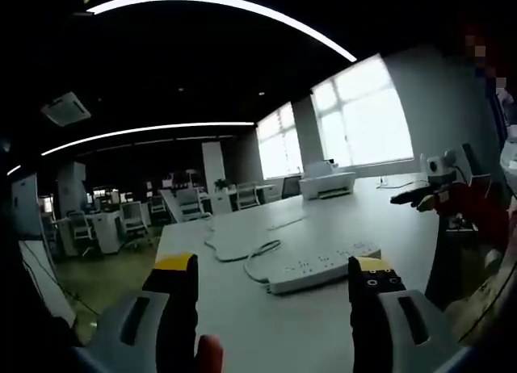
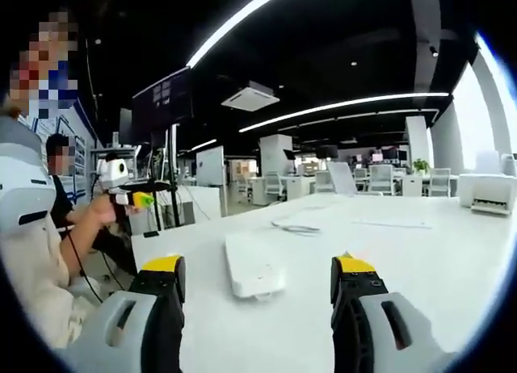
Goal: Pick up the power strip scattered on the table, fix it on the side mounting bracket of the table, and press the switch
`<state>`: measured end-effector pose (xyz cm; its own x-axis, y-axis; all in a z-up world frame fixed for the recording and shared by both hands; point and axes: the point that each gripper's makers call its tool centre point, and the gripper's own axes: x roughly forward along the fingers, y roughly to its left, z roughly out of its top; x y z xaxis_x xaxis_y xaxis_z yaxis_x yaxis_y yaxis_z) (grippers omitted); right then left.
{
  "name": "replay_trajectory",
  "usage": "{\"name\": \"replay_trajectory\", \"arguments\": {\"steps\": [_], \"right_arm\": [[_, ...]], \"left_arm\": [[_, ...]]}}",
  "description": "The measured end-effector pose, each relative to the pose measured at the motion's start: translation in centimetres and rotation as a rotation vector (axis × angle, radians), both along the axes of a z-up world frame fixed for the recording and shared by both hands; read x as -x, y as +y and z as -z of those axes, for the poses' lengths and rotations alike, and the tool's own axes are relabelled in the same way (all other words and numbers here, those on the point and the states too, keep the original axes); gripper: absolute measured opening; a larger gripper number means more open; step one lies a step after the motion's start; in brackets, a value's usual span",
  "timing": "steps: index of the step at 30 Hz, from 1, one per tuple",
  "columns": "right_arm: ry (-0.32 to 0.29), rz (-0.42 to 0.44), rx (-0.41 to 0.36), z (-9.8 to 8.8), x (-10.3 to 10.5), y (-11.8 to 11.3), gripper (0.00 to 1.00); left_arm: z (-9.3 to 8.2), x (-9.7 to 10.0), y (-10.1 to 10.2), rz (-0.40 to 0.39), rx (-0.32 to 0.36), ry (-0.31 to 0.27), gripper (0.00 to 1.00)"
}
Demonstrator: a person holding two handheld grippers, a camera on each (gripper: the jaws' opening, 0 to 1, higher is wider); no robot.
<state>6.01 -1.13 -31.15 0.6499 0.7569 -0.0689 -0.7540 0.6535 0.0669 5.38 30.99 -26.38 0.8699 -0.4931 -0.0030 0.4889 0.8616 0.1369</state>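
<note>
My left gripper (image 1: 275,286) and right gripper (image 2: 255,286) both hold their jaws apart, gripping nothing. Just beyond them on the white worktop (image 1: 339,220) lies the power strip (image 1: 323,266), long, flat, white, its cord (image 1: 258,256) looping away.

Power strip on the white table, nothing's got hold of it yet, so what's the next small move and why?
Probably ease the left gripper forward and down onto the power strip. Its jaws stand open and empty, and the strip lies flat on the table just ahead between them, cable curling off its near end. The right gripper is also open, with the strip's end ahead.
</note>
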Motion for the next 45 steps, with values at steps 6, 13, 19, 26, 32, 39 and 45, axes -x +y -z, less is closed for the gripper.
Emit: {"name": "replay_trajectory", "arguments": {"steps": [6,13,19,26,32,39,45], "right_arm": [[0.025,-0.013,0.016,1.2,-0.3,0.6,0.70],[0.042,-0.035,0.037,2.2,-0.2,1.4,0.70],[0.047,-0.042,0.056,2.7,-0.2,1.7,0.70],[0.062,-0.047,0.066,3.4,-0.3,1.9,0.70],[0.073,-0.056,0.075,3.9,-0.7,2.5,0.70],[0.088,-0.066,0.105,4.9,-0.9,2.8,0.70],[0.080,-0.068,0.106,4.9,-1.3,3.0,0.70]], "left_arm": [[0.4,-0.2,-0.1,0.006,0.004,0.012,0.79],[0.5,-0.2,-0.4,0.016,0.007,0.018,0.79],[0.4,-0.1,-0.4,0.016,0.012,0.015,0.79],[0.5,-0.2,-0.6,0.024,0.023,0.024,0.79],[0.5,-0.1,-1.0,0.037,0.023,0.025,0.79],[0.7,-0.1,-0.9,0.045,0.037,0.040,0.79],[0.6,0.0,-1.0,0.052,0.040,0.039,0.79]]}}
